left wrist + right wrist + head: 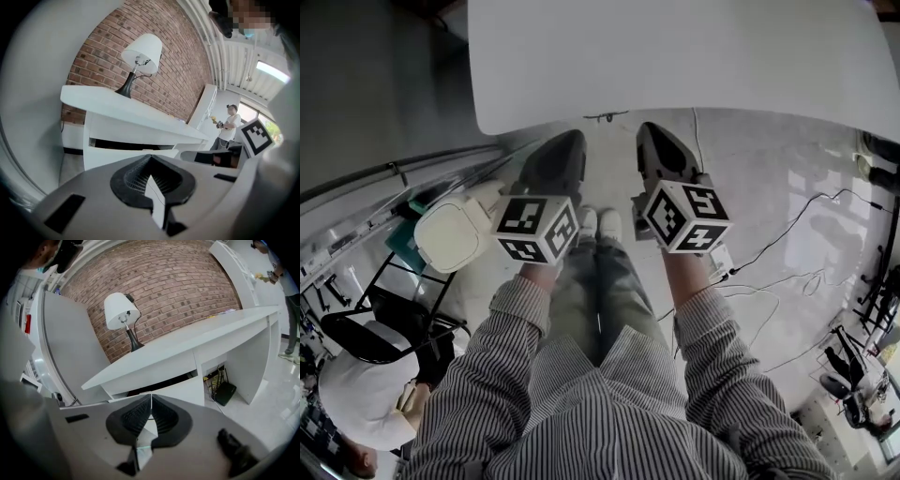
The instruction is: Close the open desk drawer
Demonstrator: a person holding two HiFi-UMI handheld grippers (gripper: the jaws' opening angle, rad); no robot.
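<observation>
The white desk (140, 117) stands against a brick wall, and its drawer (112, 158) is pulled out a little, with a dark gap above the drawer front. From the right gripper view the same drawer (185, 389) shows under the desk top (187, 345). In the head view the desk top (675, 56) hides the drawer. My left gripper (150, 158) and right gripper (150, 398) are both shut on nothing, pads pressed together. They hover side by side above the floor, short of the desk edge, left gripper (573, 138) and right gripper (645, 127).
A white lamp (121, 312) stands on the desk. A black box (226, 393) with cables sits under the desk's open bay. Cables (787, 246) trail over the floor at right. A white stool (450, 234) and black chair (380, 328) are at left. A person (229, 125) stands beyond the desk.
</observation>
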